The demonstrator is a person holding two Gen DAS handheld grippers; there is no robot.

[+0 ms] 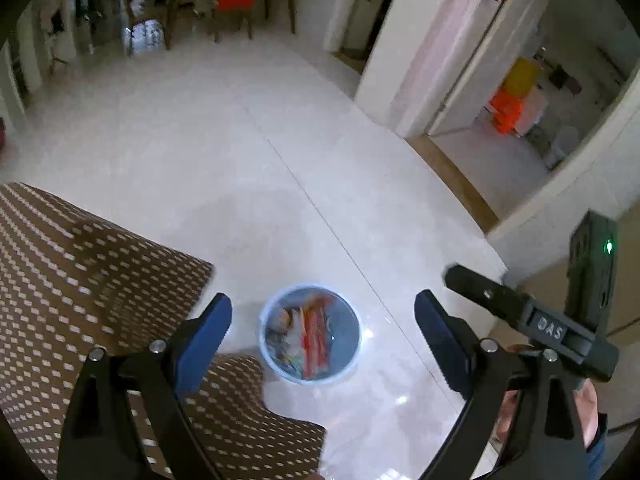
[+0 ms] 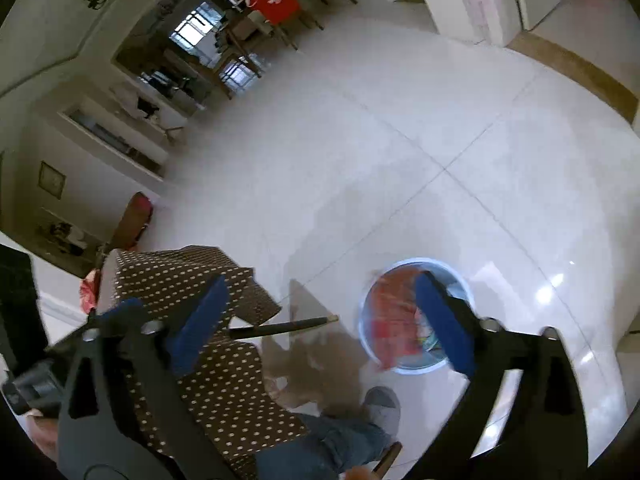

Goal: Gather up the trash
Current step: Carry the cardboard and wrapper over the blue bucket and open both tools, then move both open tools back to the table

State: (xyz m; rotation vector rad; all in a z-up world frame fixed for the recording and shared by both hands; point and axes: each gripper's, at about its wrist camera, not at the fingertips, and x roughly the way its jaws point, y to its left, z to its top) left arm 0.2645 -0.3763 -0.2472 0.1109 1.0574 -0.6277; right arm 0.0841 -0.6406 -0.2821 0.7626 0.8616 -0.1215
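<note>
Both grippers hang over the bin [image 1: 309,334] with nothing in them. The left gripper [image 1: 322,334] has its fingers [image 1: 208,340] spread wide apart, and the bin sits right in the gap between them, down on the floor [image 1: 248,160]. Same deal on the right gripper [image 2: 320,326]: fingers wide apart and empty, with the bin behind its right finger [image 2: 440,320], partly hidden by it. The bin is already stuffed with wrappers [image 1: 316,336], mostly red stuff, though it's blurry so I can't say what exactly. A dotted brown cloth [image 1: 80,280] lies under and beyond the left finger in both views. There's also a thin dark stick [image 2: 288,326] poking out past the cloth between the right gripper's fingers, no idea what it is. Looks to me like the drop-off step, trash landed and hands free. Next move would be finding more trash, and honestly I don't see any loose on the floor from here, so that probably means turning to look elsewhere.
</note>
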